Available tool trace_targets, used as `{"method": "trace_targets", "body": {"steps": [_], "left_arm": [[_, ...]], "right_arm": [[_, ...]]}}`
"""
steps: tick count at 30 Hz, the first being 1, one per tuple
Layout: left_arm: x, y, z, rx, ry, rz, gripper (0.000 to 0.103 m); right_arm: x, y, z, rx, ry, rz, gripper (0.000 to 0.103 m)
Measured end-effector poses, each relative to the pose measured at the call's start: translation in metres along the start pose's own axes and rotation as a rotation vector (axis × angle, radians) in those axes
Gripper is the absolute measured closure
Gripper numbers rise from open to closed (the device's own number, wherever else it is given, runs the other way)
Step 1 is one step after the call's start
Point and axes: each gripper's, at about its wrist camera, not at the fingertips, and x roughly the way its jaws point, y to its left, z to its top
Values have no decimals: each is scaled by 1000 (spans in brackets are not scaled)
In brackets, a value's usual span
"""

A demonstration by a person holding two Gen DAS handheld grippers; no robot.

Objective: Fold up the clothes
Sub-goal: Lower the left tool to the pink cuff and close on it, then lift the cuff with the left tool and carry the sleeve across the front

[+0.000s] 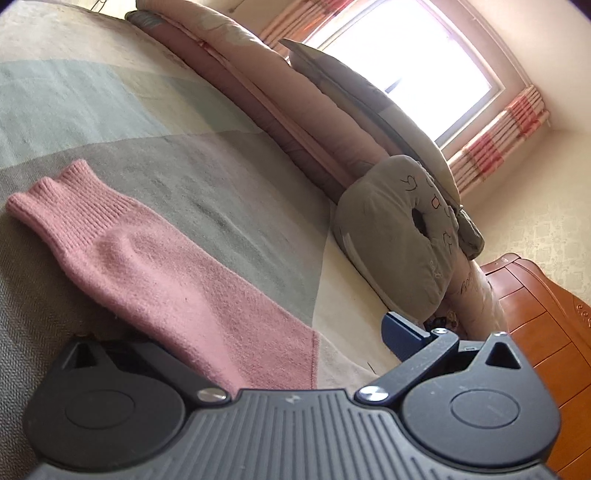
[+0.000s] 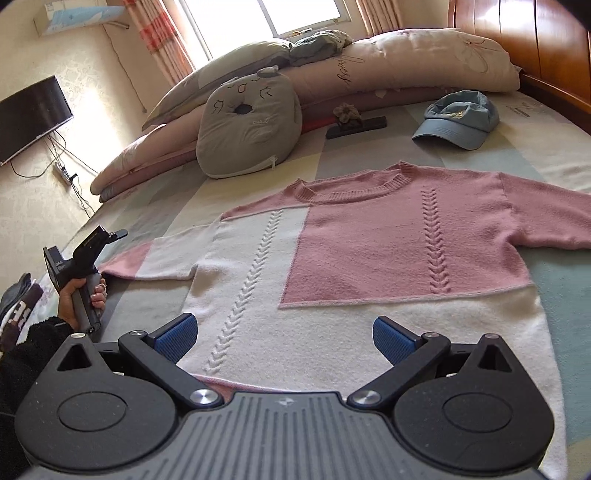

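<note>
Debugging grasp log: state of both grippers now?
Left gripper: open, empty, beside the sweater sleeve.
Right gripper: open, empty, over the sweater hem.

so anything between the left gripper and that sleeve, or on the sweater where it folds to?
Nothing visible. The left gripper sits by the pink sleeve with only bare bedcover around it. The sweater front lies flat with nothing on it; the blue cap and cat cushion lie beyond the collar, apart from it.

Daylight pours through a wide window [image 2: 295, 14] flanked by red-and-white checked curtains [image 2: 159, 33]. Cream patterned walls [image 2: 92, 81] carry a dark flat television [image 2: 31, 118] and a white air conditioner [image 2: 79, 16]. A glossy wooden headboard [image 2: 517, 33] rises at the bed's [image 2: 554, 288] far right corner.
</note>
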Motion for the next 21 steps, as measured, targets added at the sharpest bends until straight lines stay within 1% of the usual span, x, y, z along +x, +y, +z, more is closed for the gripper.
{"method": "trace_targets", "body": {"steps": [3,8,10,13,17,19,21], "left_arm": [[-1,1,2,-20,-1,0,1],[0,7,10,-97,2,2,1],[2,8,12,-108,4,5,1],[2,7,11,-104,1,8,1],[2,4,13,-111,15,8,1],[4,2,14,-110,35,22,1],[8,-3,12,-74,61,41,1]], "right_arm": [[-4,-5,0,6,8,-2,0],[-10,-12,-1,17,21,-6,0],[-4,-13,-2,21,32,4,0],[5,-14,-3,28,51,22,0],[17,-9,-3,-8,92,24,0],[23,-6,-3,-33,110,22,0],[27,-2,-1,-53,117,27,0]]}}
